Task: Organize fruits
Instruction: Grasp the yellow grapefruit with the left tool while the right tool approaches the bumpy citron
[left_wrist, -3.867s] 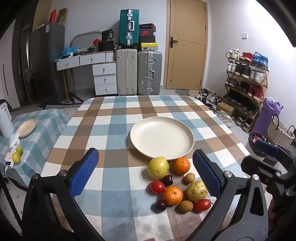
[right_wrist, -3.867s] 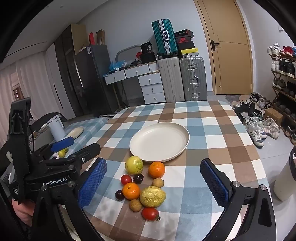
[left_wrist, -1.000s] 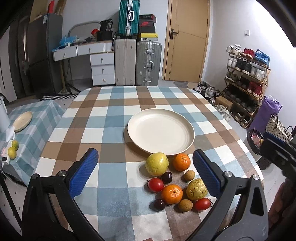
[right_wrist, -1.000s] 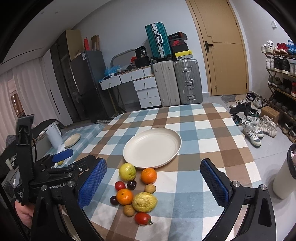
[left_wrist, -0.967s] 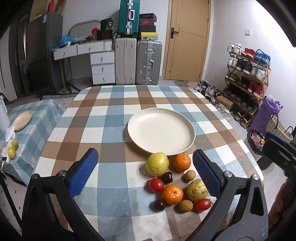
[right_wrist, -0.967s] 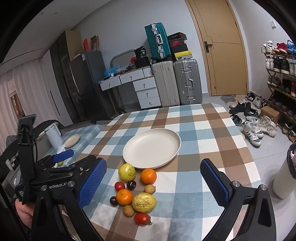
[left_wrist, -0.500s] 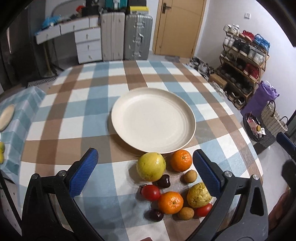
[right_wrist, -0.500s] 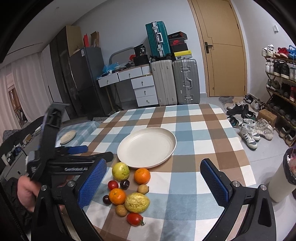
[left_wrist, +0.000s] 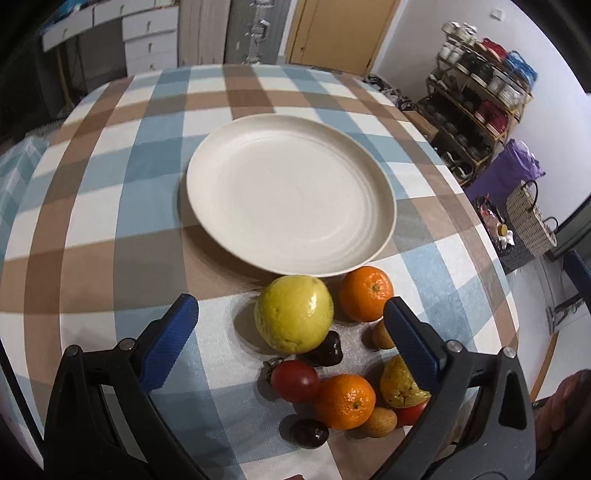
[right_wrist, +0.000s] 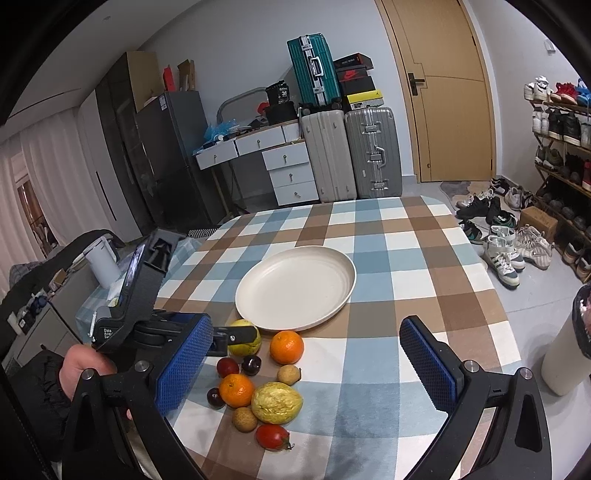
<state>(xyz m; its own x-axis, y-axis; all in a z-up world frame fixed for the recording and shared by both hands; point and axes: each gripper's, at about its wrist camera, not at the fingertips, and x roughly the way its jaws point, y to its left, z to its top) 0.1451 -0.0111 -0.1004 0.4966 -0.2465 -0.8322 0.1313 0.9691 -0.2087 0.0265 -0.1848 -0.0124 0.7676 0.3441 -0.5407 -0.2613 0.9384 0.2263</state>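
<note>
Left gripper (left_wrist: 291, 321) spread wide, low over the fruit cluster; right gripper (right_wrist: 306, 354) also spread, empty, held back.

Cream plate (left_wrist: 380, 192) is bare on the checked counter (left_wrist: 110, 206). Just beside the plate's near rim: large yellow-green fruit (left_wrist: 293, 314), smooth and glossy, and an orange (left_wrist: 365, 293). Nearer than these: dark plum (left_wrist: 327, 350), red tomato (left_wrist: 295, 380), second orange (left_wrist: 345, 400), bumpy yellow fruit (left_wrist: 400, 384), small brown fruits, a second dark plum (left_wrist: 308, 434), all close-packed. Against half a second ago, the left gripper has come down and forward; the yellow-green fruit now sits between its open fingers, not touched. Fruit positions unchanged.
</note>
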